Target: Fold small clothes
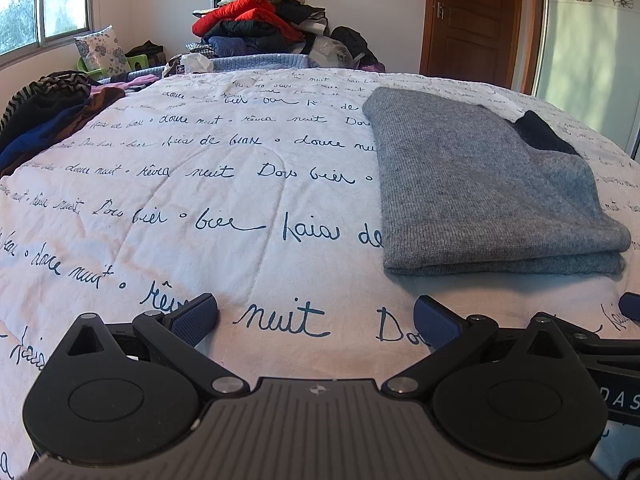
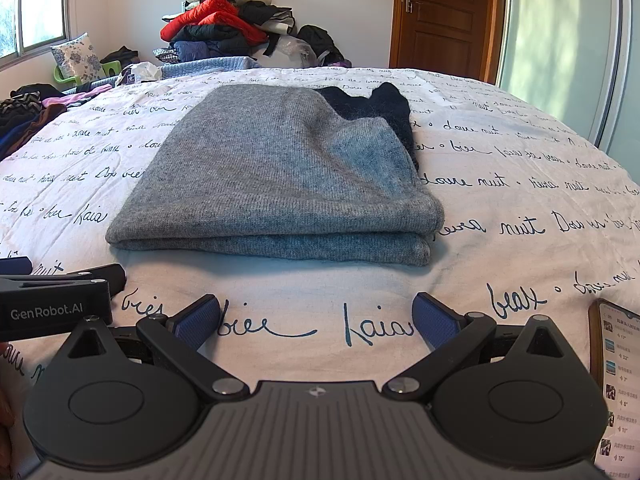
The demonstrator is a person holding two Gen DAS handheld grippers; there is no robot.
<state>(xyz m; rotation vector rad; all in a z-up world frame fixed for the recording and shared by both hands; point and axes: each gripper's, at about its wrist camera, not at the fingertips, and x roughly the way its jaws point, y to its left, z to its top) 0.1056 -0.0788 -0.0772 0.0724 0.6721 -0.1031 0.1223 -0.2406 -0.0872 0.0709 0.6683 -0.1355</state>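
Observation:
A grey knit garment (image 2: 276, 176) lies folded flat on the white bedspread with blue handwriting (image 2: 500, 168); a black part (image 2: 380, 104) shows at its far right end. In the left wrist view the garment (image 1: 480, 188) lies ahead to the right. My left gripper (image 1: 316, 320) is open and empty, low over the bedspread (image 1: 180, 200), short of the garment and to its left. My right gripper (image 2: 316, 320) is open and empty, just in front of the garment's near fold. The left gripper's body (image 2: 56, 300) shows at the left edge of the right wrist view.
A heap of unfolded clothes (image 1: 48, 116) lies at the bed's left edge. A tall pile of jackets (image 1: 260, 24) stands beyond the bed's far end. A phone (image 2: 616, 384) lies on the bed at the near right. A wooden door (image 1: 472, 20) is at the back right.

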